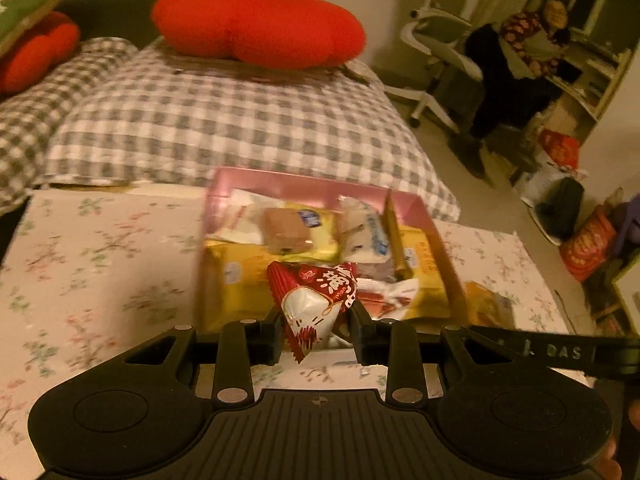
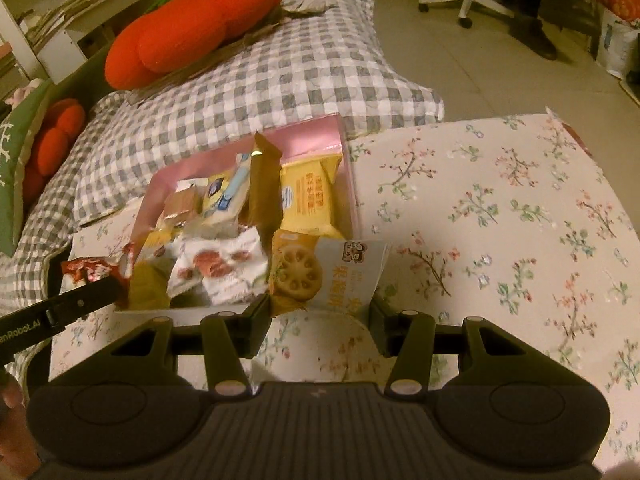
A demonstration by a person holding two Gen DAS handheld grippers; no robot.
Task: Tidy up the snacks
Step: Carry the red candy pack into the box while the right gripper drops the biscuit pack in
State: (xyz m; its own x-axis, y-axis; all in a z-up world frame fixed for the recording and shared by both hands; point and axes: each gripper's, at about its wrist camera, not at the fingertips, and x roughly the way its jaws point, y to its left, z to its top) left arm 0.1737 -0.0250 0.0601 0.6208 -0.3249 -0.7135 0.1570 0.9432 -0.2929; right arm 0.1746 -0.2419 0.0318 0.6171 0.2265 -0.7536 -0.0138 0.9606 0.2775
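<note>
While both claws hover at the near edge of the pink box (image 2: 320, 132), the job is judged to be dropping two last packets into it. The floral-covered table (image 2: 500, 200) carries the box, which sits at about ten o'clock from the table's middle in the right wrist view, close against the checked bedding (image 2: 280, 72). The box already looks crowded with yellow and white packets, so each new one wants a free gap, not a perch on top. The right claw (image 2: 320, 312) is clamped on the lotus-root snack packet (image 2: 320, 272), at the box's five o'clock corner. The left claw (image 1: 316, 328) grips the red-and-white packet (image 1: 316, 300) at the box's six o'clock rim in its own view; motion blur makes the exact clearance hard to judge. Carry each packet fully over the rim before letting go, one side at a time, so the claws do not collide.
</note>
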